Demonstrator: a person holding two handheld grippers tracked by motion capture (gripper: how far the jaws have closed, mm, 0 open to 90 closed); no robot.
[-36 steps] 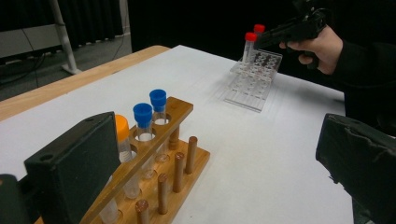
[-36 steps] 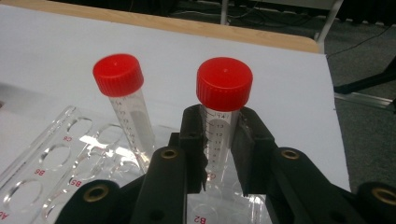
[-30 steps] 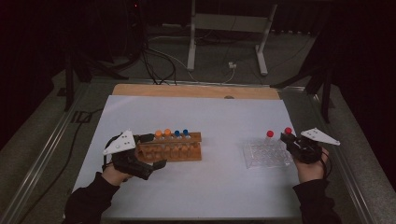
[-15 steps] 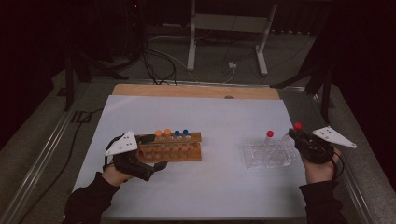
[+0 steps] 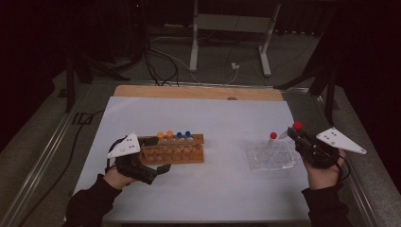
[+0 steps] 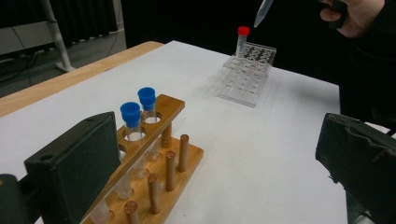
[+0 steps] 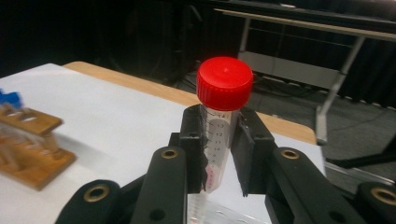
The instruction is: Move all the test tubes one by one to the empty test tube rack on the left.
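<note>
Red-capped clear tube (image 7: 219,126): pinched below the cap between the pads of the right gripper (image 5: 302,139), at about 3 o'clock on the table (image 5: 222,113), lifted off the clear plastic rack (image 5: 272,158), probably for transfer. Long axis tilted, cap up and toward 10 o'clock, tapered tip down toward the hand. A second red-capped tube (image 5: 273,138) stands upright in that rack. Left gripper (image 5: 153,156), at 8 o'clock: jaws spread around the end of the wooden rack (image 5: 175,150), apparently to steady it; contact not discernible.
</note>
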